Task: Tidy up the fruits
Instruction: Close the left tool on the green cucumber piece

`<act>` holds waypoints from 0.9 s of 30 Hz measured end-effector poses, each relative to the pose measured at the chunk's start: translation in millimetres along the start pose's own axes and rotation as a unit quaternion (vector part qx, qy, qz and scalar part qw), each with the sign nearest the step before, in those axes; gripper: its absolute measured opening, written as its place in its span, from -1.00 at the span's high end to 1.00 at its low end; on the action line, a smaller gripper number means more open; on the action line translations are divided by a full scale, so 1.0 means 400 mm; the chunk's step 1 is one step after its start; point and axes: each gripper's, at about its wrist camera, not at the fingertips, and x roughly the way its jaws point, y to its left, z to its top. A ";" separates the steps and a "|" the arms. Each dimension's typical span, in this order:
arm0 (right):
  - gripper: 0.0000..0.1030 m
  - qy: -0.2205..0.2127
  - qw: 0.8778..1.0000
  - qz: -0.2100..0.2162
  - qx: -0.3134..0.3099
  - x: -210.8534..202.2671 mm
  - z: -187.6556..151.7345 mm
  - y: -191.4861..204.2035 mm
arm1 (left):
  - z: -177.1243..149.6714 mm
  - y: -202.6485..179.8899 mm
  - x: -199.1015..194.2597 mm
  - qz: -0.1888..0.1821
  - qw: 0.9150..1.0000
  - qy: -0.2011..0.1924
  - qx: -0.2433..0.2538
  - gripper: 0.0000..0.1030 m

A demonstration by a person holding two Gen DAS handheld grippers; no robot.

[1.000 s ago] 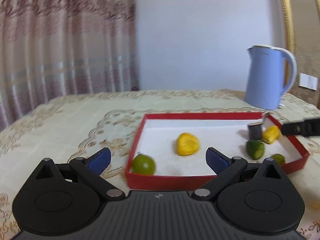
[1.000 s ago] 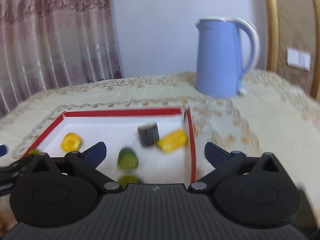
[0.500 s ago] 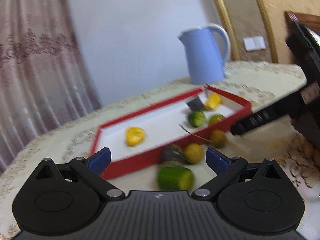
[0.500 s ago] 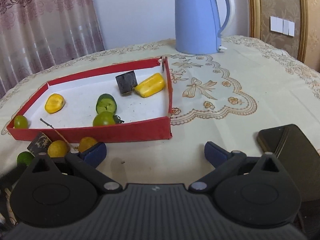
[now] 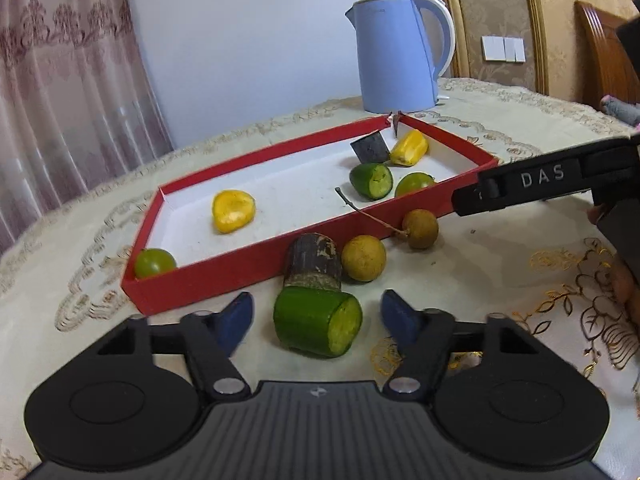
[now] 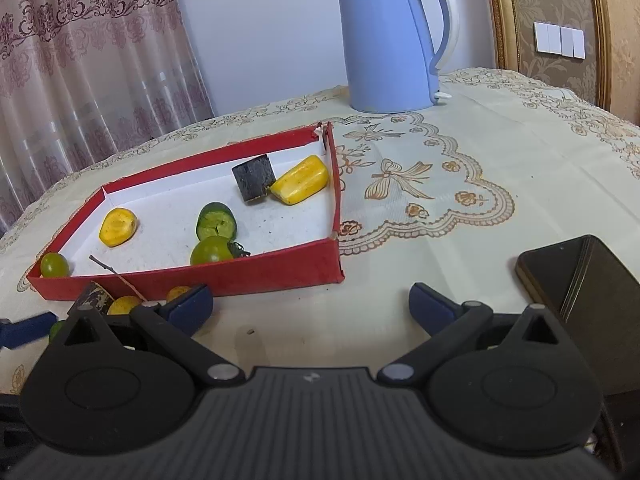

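A red tray with a white floor holds several fruit pieces: a yellow piece, a green grape, a cut green piece, a dark cube. In front of it on the cloth lie a green cucumber chunk, a dark stub and two brown round fruits. My left gripper is open with the cucumber chunk between its fingers, not clamped. My right gripper is open and empty, right of the loose fruits.
A blue kettle stands behind the tray. A dark phone lies on the cloth at the right. The right gripper's finger crosses the left wrist view near the tray's right corner. A chair stands far right.
Both grippers have pulled back from over the tray to the loose fruits in front of it. My left gripper has come down around the cucumber chunk and its fingers stand closer together.
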 end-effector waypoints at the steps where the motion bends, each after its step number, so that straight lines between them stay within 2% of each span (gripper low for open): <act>1: -1.00 0.000 1.000 0.000 0.000 0.000 0.000 0.000 | -0.001 0.003 -0.001 -0.002 1.000 0.000 -0.004 -0.23; 6: -1.00 -0.001 1.000 0.002 0.002 -0.002 0.000 -0.001 | -0.005 0.010 -0.004 -0.009 1.000 0.002 -0.015 0.16; 11: -1.00 -0.001 1.000 0.003 0.003 -0.002 0.000 -0.003 | -0.008 0.029 -0.014 -0.022 0.999 -0.002 -0.041 0.20; 14: -1.00 -0.001 1.000 0.004 0.003 -0.002 0.000 -0.003 | -0.010 0.052 -0.022 -0.032 0.997 -0.010 -0.072 0.41; 16: -1.00 -0.002 1.000 0.004 0.003 -0.002 0.000 -0.003 | -0.012 0.071 -0.022 -0.038 0.994 -0.005 -0.105 0.41; 23: -1.00 -0.002 1.000 0.004 0.004 -0.003 0.000 -0.003 | -0.016 0.108 -0.035 0.002 0.989 -0.009 -0.146 0.43; 27: -1.00 -0.002 1.000 0.005 0.005 -0.003 0.000 -0.003 | -0.011 0.135 -0.042 0.042 0.987 -0.010 -0.156 0.43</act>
